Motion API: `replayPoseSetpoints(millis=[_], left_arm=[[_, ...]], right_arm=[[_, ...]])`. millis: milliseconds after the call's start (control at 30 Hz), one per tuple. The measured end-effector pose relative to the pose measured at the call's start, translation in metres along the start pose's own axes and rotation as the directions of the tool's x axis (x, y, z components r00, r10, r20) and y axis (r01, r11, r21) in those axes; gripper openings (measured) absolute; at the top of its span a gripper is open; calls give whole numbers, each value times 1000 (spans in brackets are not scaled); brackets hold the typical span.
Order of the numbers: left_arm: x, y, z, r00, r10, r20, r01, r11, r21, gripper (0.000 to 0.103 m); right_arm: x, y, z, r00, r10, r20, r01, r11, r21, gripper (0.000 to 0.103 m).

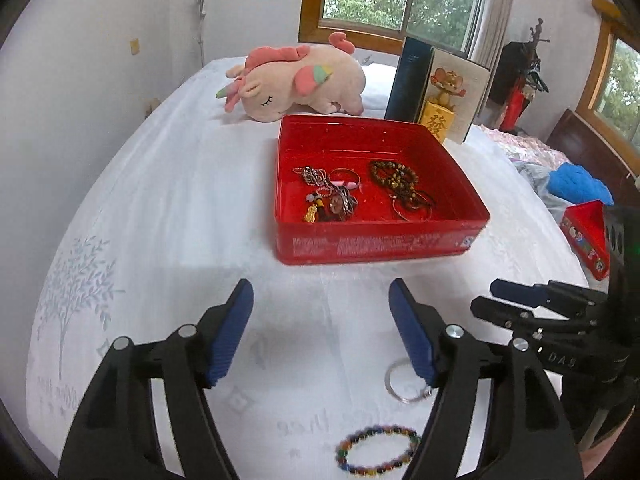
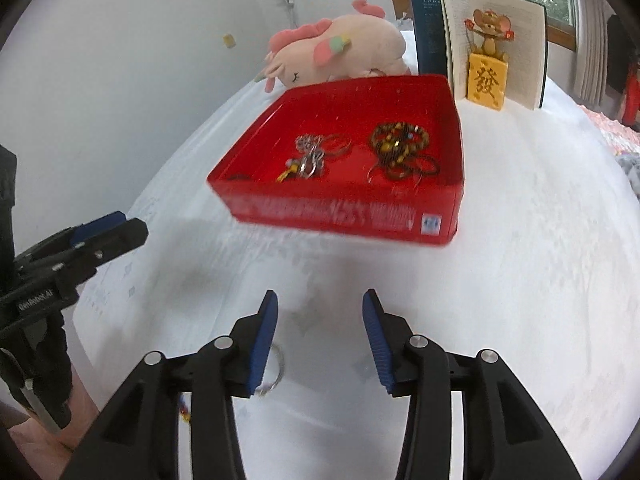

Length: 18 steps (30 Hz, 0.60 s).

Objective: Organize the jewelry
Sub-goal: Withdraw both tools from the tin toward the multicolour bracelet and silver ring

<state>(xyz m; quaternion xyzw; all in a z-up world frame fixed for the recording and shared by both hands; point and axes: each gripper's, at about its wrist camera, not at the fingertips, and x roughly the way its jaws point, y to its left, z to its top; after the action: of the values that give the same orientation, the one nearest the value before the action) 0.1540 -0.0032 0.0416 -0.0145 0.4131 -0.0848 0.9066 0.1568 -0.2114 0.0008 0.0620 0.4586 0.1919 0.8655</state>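
Jewelry still loose on the bed (image 1: 168, 208) decides what we do next: a metal ring (image 1: 404, 384) and a multicoloured bead bracelet (image 1: 378, 450) lie on the white cover, while the red tin (image 1: 380, 240) ahead already holds a silver tangle (image 1: 326, 190) on its left and brown beads (image 1: 398, 184) on its right.

In the left wrist view, our left tool (image 1: 320, 308) hangs with its blue pads wide apart and empty. The ring lies just beside the inner face of its right finger, partly hidden by it, and the bracelet sits lower, closer to us, under the same side. Both pieces therefore lie back and to the right of the tool's tips, not ahead of them.

In the right wrist view, our right tool (image 2: 320, 308) is also spread and empty, and the ring (image 2: 276, 372) shows behind its left finger. We judge the ring lies between the two tools, roughly equally near both. Either must draw back and turn inward before closing; the tin lies straight ahead afterwards.
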Motion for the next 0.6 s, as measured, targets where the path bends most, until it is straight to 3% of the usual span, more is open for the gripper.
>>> replayPoseSetpoints(millis=[600], left_arm=[[11, 4, -82, 990, 19, -143, -13, 999, 44, 71]], right_arm=[[16, 10, -57, 998, 4, -63, -2, 999, 33, 44]])
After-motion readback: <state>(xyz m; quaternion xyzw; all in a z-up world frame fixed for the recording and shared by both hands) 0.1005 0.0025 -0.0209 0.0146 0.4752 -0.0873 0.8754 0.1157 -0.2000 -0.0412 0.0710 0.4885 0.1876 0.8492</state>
